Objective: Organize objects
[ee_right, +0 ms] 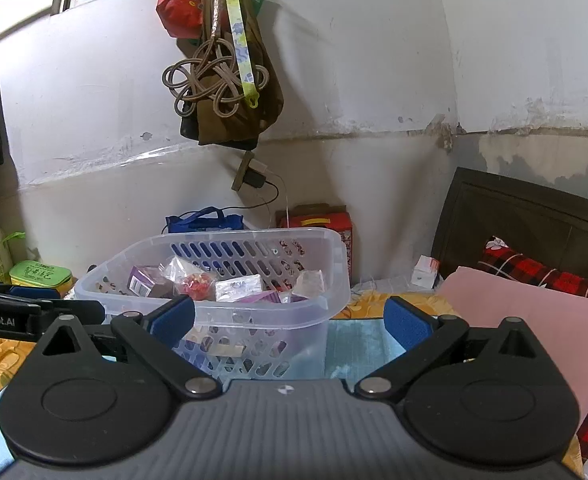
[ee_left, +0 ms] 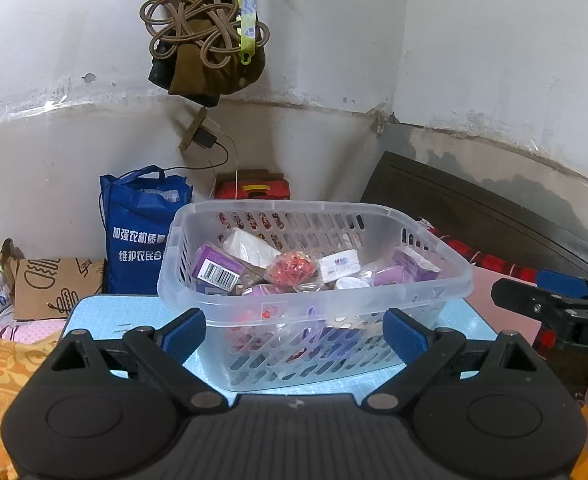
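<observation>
Clear perforated basket sitting on the light blue mat, already holding a pile of small packets: a purple box with a barcode, a red crinkly packet, a white sachet, more purple wrappers toward the right wall. Judged from this, most of the sorting done; nothing loose visible on the mat around the basket in either wrist view.

Left gripper held just in front of the basket's near wall, jaws spread wide, nothing between the blue pads. Right gripper likewise spread and empty, aimed at the basket's right corner and the bare strip of mat beside it, with its own blue pads well apart.

Possibly 1 stray item left: a small white-and-red carton lying past the basket near the pink cushion, though too small and far off to say whether it belongs to the job. Otherwise little remaining beyond a final check or shifting the basket itself.
</observation>
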